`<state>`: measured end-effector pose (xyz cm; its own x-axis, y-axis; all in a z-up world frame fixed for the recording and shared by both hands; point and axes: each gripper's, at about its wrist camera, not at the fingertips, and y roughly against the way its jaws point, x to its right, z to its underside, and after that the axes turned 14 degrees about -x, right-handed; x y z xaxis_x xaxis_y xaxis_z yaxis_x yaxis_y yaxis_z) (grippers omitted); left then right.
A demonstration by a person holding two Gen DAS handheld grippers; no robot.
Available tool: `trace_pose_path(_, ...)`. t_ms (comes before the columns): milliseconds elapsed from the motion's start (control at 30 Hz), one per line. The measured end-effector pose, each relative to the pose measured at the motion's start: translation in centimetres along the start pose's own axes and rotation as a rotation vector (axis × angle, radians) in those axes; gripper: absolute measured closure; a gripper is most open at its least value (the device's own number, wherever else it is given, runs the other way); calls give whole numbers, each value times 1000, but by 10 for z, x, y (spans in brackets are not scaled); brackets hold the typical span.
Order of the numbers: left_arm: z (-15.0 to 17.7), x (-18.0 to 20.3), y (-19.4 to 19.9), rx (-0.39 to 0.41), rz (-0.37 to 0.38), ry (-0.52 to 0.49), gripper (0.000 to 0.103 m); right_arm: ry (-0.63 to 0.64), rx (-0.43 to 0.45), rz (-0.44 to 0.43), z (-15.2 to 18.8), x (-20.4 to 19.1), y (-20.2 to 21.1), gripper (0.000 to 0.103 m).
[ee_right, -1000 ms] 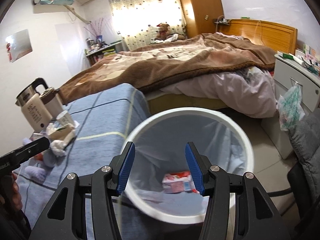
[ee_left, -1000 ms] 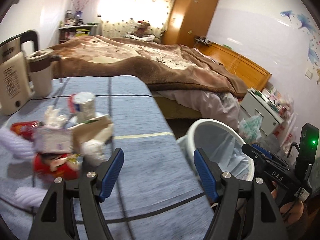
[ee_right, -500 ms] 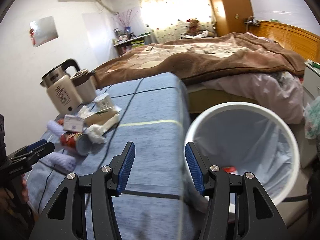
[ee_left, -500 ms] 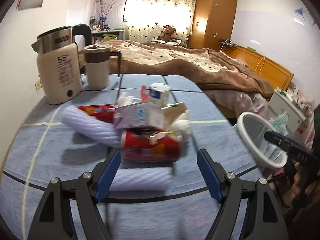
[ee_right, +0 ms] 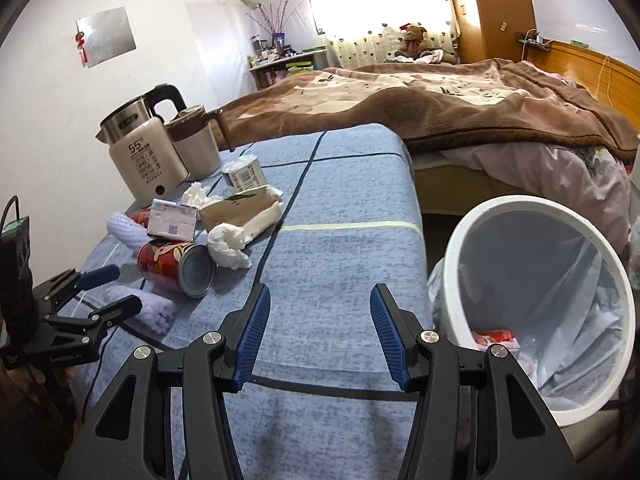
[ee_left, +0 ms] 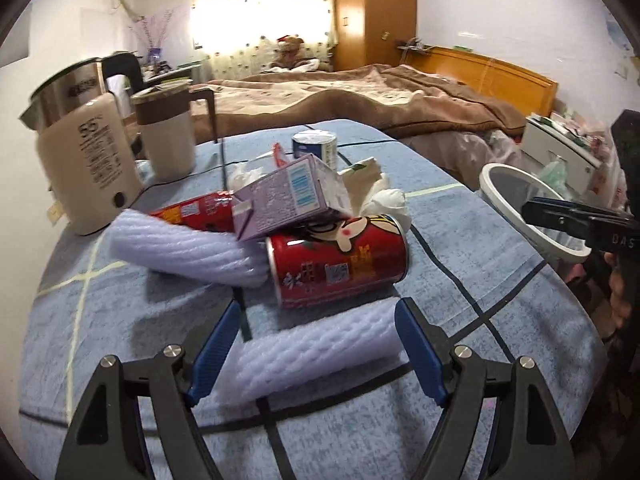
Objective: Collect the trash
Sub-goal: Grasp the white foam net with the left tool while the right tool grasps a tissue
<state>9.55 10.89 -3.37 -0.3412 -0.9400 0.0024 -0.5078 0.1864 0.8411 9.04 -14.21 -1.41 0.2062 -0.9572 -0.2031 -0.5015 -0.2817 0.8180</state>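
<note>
While both tools hang over the blue-clothed counter [ee_right: 340, 248], the left gripper [ee_left: 316, 346] stands open astride a white foam sleeve [ee_left: 316, 356]. Just beyond its fingertips: red can [ee_left: 340, 264] on its side, purple carton [ee_left: 288, 200] resting on it, crumpled tissue [ee_left: 384, 200]. Right gripper [ee_right: 320, 336]: open, empty. To its right, beside the counter: lined white bin [ee_right: 472, 248], red wrapper [ee_right: 494, 338] inside.

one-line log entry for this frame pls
left gripper: open, straddling foam sleeve | right gripper: open, empty | bin: right of table
</note>
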Motion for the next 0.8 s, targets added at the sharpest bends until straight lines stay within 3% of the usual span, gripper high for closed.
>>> trace_pose_path(67,-1,2,-7,-31,-13,-20,21,8,-5,2,-3,-4,-3,50)
trace_pose_path(233,2,13,-12,-63,55,-118,21,28,-25,-5,-13,-14,-14,50)
trace_pose_path(300,4,18,-15,-91,45,-138,21,32,-33,-10,-18,-18,-20,50)
trace_pose_path(433,6,22,-12,-92,64,-163,21,57,-54,-15,-26,-28,-31,50)
trace_pose_path(600,9,15,-12,-106,66,-126,42,101,-74,-26,-35,-41,-41,50)
trace_pose_path(800,15,-4,-9,-101,105,-16,59,130,-80,-59,-42,-50,-50,50)
